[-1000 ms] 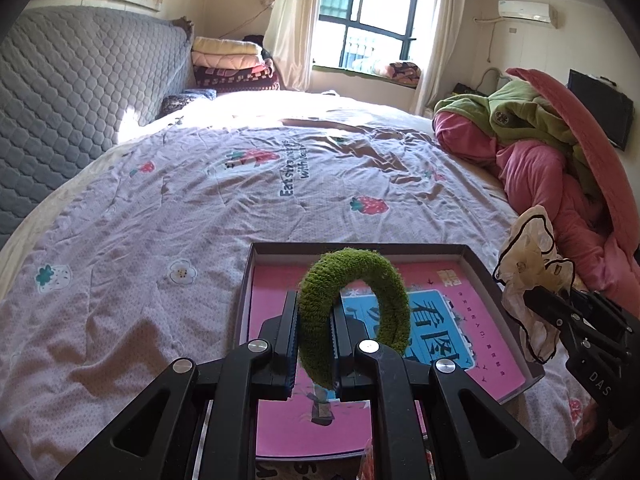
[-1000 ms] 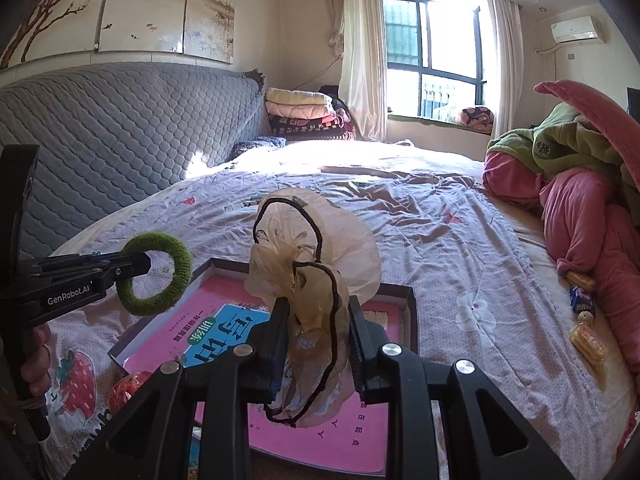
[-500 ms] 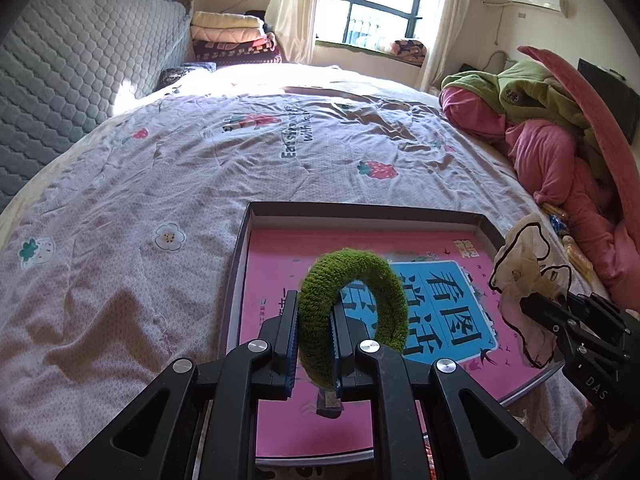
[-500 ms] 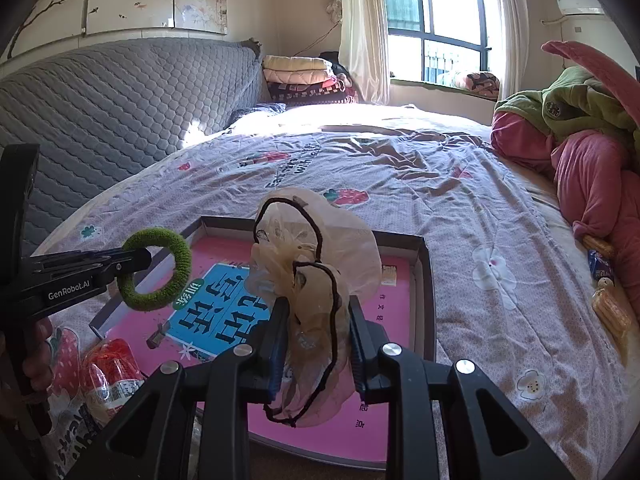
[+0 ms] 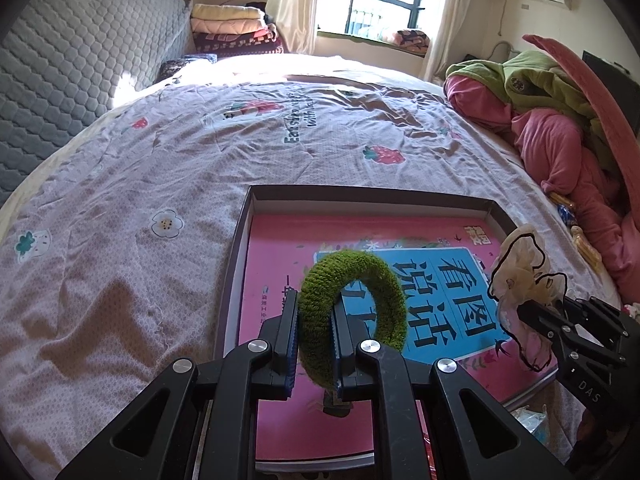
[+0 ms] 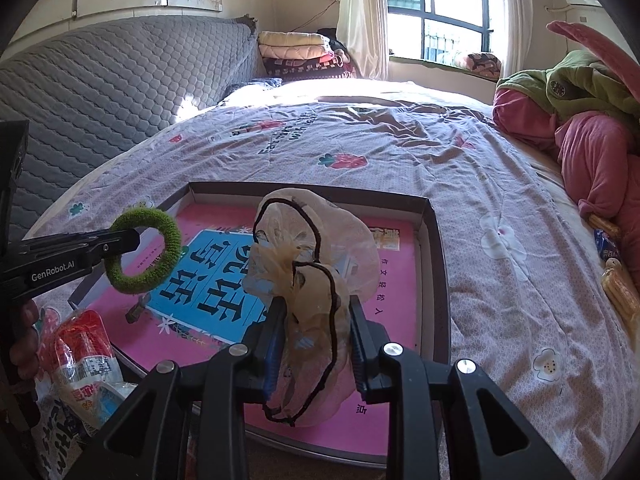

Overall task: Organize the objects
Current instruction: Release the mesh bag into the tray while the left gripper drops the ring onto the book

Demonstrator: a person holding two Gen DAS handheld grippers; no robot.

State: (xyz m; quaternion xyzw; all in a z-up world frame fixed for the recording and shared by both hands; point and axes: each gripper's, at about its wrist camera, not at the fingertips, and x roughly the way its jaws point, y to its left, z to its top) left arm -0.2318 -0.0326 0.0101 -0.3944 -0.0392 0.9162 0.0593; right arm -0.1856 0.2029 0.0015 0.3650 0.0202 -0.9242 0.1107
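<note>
My left gripper (image 5: pixel 314 322) is shut on a fuzzy green hair tie (image 5: pixel 352 308), held upright just above a shallow dark box (image 5: pixel 360 194) with a pink and blue book inside. The same green hair tie (image 6: pixel 142 258) shows at the left of the right wrist view, over the box's near left corner. My right gripper (image 6: pixel 316 332) is shut on a sheer beige scrunchie with black trim (image 6: pixel 316 264), hanging over the box (image 6: pixel 434 256) near its front edge. The scrunchie (image 5: pixel 520 276) also appears at the right of the left wrist view.
The box lies on a lilac bedspread (image 5: pixel 140 200) with strawberry prints. Pink and green bedding (image 5: pixel 552 128) is heaped at the right. Snack packets (image 6: pixel 80 348) lie by the box's near left corner, more snacks (image 6: pixel 616 284) at the right. A grey padded headboard (image 6: pixel 100 80) stands at the left.
Both grippers have sunk toward the box, each still holding its hair tie. The box and book now fill more of both views.
</note>
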